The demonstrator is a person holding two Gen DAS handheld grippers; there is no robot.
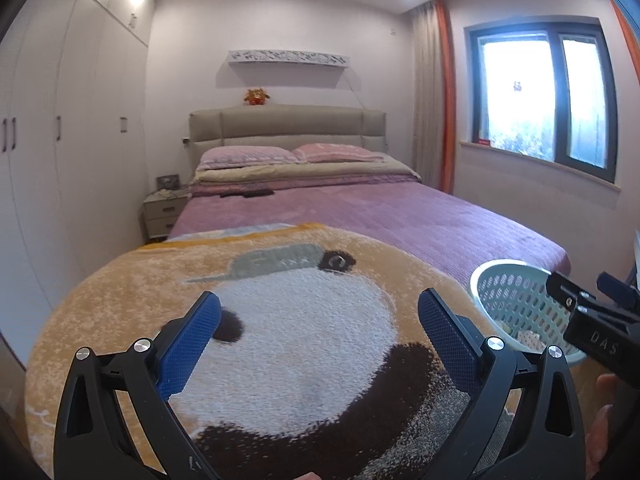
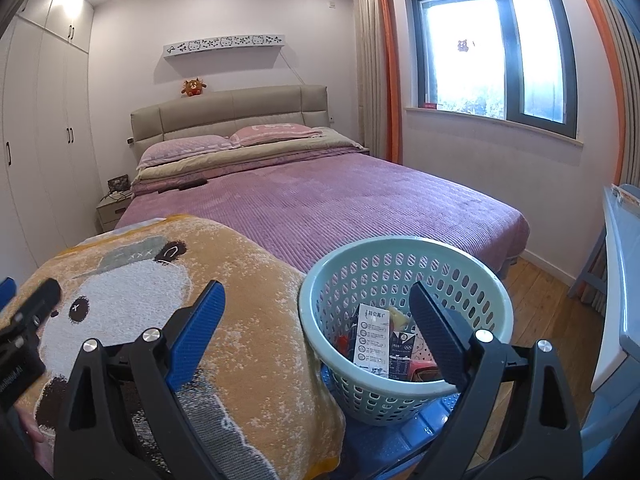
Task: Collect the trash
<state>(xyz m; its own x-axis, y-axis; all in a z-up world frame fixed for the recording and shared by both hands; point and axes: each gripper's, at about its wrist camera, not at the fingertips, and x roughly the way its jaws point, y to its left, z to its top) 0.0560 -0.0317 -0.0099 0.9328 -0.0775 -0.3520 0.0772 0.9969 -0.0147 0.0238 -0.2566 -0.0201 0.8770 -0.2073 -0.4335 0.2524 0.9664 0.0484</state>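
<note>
Both grippers spread wide, nothing held: left gripper (image 1: pixel 319 322) over the bear-print blanket (image 1: pixel 280 340), right gripper (image 2: pixel 318 320) straddling blanket edge and basket rim.

Room: bedroom, white wardrobes (image 1: pixel 60 140) along left wall, dark-framed window (image 2: pixel 494 52) with orange curtains (image 2: pixel 390 64).

Bed (image 2: pixel 340 200) under purple cover, padded headboard, two pink pillows (image 1: pixel 288 155), plush toy (image 2: pixel 193 87) on top.

Pale green basket (image 2: pixel 404 394) on blue stool (image 2: pixel 384 440), just beside blanket. Trash inside: cartons (image 2: pixel 374 336), wrappers; print unreadable.

Nightstand (image 1: pixel 164 214) cluttered, items indistinct. Dark objects (image 1: pixel 250 193) on bed unidentifiable. Basket half cut off in left wrist view behind the right gripper's body. Fingers (image 1: pixel 604 420) at frame edge.
</note>
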